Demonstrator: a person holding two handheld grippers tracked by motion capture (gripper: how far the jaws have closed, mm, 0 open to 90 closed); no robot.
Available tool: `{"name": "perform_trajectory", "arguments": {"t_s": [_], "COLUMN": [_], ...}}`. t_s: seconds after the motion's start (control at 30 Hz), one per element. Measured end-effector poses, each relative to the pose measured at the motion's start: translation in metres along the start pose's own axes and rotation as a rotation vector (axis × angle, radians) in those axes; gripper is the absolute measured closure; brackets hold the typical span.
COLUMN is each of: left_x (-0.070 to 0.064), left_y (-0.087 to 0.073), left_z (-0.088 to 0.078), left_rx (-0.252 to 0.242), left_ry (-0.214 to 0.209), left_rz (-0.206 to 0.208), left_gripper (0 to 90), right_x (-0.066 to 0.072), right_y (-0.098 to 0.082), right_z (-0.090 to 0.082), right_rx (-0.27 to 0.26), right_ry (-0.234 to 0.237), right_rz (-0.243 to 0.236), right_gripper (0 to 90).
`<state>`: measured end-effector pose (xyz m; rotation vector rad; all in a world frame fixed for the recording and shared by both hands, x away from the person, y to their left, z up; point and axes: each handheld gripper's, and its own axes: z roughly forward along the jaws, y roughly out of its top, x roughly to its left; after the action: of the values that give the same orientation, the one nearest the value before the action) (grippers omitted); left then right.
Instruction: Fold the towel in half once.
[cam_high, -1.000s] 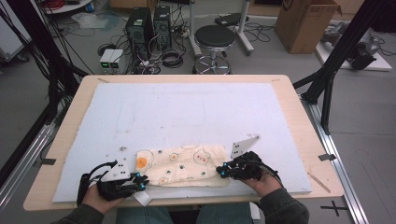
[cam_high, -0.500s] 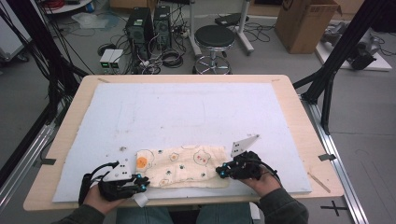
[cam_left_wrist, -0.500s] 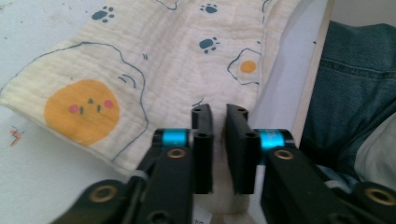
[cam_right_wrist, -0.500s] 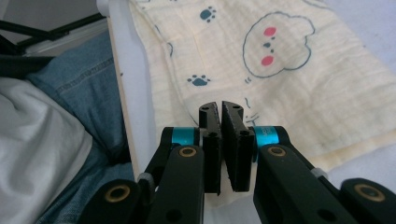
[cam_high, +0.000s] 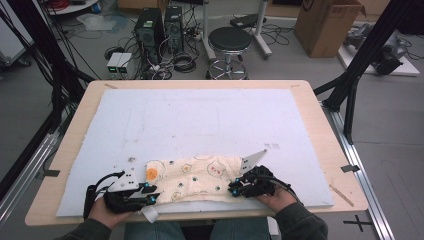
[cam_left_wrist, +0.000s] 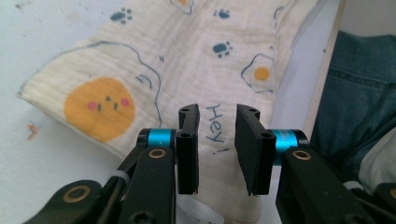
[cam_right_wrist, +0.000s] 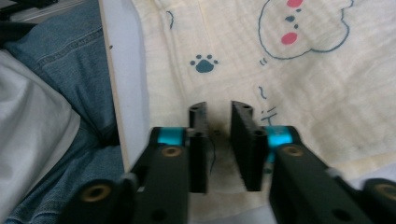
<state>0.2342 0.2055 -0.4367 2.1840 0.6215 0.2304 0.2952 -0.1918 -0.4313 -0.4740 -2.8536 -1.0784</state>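
A cream cloth (cam_high: 200, 177) printed with fried eggs, paw prints and cartoon faces lies folded in a long strip near the front edge of the white mat (cam_high: 200, 115). My left gripper (cam_high: 155, 194) sits at the strip's left end. In the left gripper view the left gripper (cam_left_wrist: 217, 112) is open just over the cloth (cam_left_wrist: 140, 56), the word "Hey!" showing between its jaws. My right gripper (cam_high: 231, 188) rests at the strip's right end. Seen in the right gripper view, the right gripper (cam_right_wrist: 219, 108) has its jaws a little apart over the cloth (cam_right_wrist: 327, 84).
The mat covers a wooden table (cam_high: 322, 130), whose front edge lies close behind both grippers. The person's jeans (cam_left_wrist: 359, 70) (cam_right_wrist: 60, 51) show just past that edge. A white tag (cam_high: 150, 214) hangs off the mat's front by the left gripper. The mat beyond the cloth is bare.
The left gripper has slid a little to the right, onto the cloth's left end. The right gripper has stayed almost where it was, and the cloth has not shifted.
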Motion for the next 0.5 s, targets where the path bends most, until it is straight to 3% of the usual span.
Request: {"name": "perform_trajectory", "arguments": {"t_s": [0.1,0.23,0.5], "left_x": [0.0,0.002,0.002], "left_y": [0.0,0.0,0.0], "left_z": [0.004,0.005,0.005], "left_rx": [0.024,0.021,0.025], "left_ry": [0.004,0.003,0.009], "left_rz": [0.016,0.012,0.017], "left_gripper": [77.0,83.0,86.6], "right_x": [-0.001,-0.001,0.007], "right_y": [0.002,0.005,0.015], "right_z": [-0.001,-0.008,-0.026], "right_rx": [-0.004,-0.036,-0.106], "right_ry": [-0.001,0.009,0.016], "right_rz": [0.004,0.015,0.003], "right_gripper": [87.0,87.1,87.4]}}
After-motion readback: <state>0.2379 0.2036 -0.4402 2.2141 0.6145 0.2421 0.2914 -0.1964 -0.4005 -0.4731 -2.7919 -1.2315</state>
